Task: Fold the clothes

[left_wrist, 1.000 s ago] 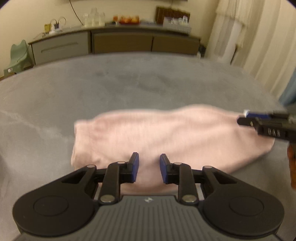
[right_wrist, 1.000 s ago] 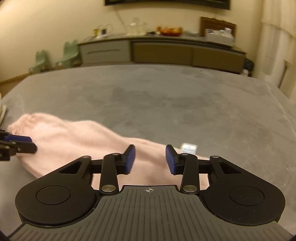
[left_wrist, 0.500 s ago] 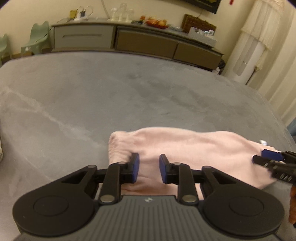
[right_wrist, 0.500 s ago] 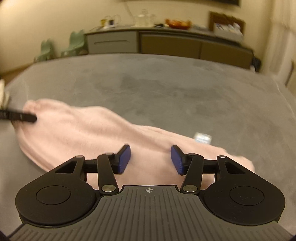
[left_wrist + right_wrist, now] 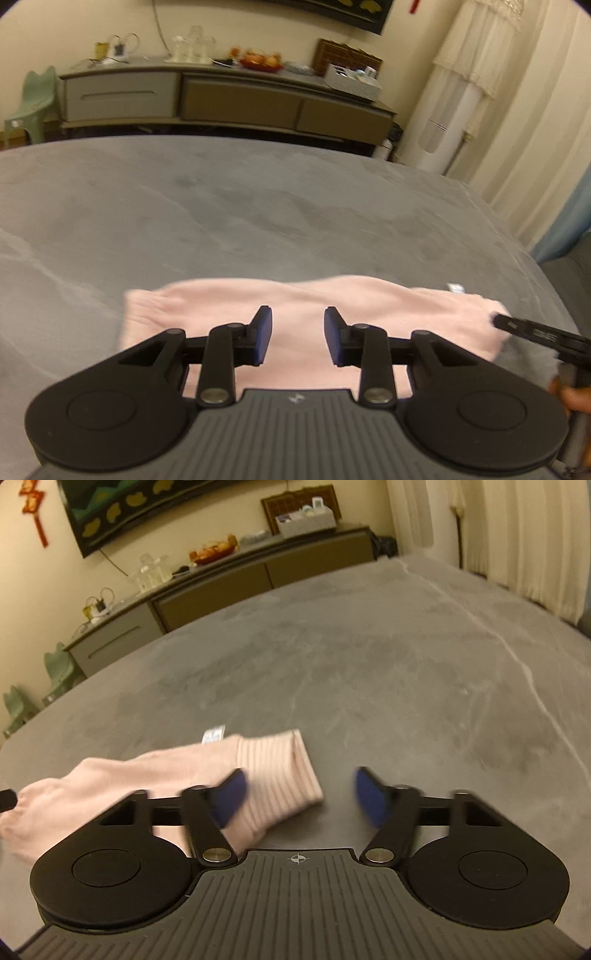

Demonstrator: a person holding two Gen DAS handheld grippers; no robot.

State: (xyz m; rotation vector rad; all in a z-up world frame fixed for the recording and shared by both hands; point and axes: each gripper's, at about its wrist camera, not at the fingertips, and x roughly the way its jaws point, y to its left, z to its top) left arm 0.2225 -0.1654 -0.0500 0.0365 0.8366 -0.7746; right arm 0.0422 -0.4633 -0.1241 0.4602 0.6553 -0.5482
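Both grippers, left [image 5: 297, 336] and right [image 5: 298, 797], gape over seemingly one pink garment [image 5: 314, 310].

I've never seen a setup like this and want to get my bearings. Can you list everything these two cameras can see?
Pink garment: one, pale pink, lying flat on the grey surface, ribbed end to the right.
Label: one, white, at the garment's far edge.
Grey surface: one, wide and soft-looking.
Sideboard: one, grey and brown, along the far wall.
Fruit bowl: one, orange fruit, on the sideboard.
White box: one, on the sideboard's right end.
Green chairs: at least two, left of the sideboard.
Curtains: cream, far right.
Left gripper: black, blue pads, open over the garment.
Right gripper: same build, open at the ribbed end.
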